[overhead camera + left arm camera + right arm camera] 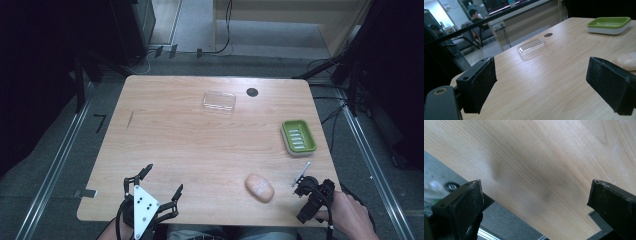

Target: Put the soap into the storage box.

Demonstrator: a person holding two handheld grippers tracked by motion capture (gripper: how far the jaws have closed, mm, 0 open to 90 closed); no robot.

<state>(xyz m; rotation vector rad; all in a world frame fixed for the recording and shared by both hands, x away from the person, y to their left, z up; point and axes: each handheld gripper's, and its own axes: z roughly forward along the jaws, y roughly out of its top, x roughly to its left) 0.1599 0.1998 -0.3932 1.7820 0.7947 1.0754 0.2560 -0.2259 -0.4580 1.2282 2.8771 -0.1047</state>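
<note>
A pale wooden desk (200, 150) stood on grey floor, with dark stands around it. Near its right edge sat a green soap dish (298, 136), its ribbed tray bare. A clear plastic lid (219, 101) lay well apart from the dish, toward the far edge, beside a small dark hole (252, 92). A peach-coloured soap bar (259, 188) rested on the desk nearer than the dish. The left tongs (162, 180) gaped wide at the near edge, holding nothing. The right tongs (534, 195), near the soap, also stood wide apart and empty.

One pink soap (259, 188), one green soap dish (298, 136) and one clear lid (219, 101) are seen on one wooden table (190, 145). Two grippers are held.
</note>
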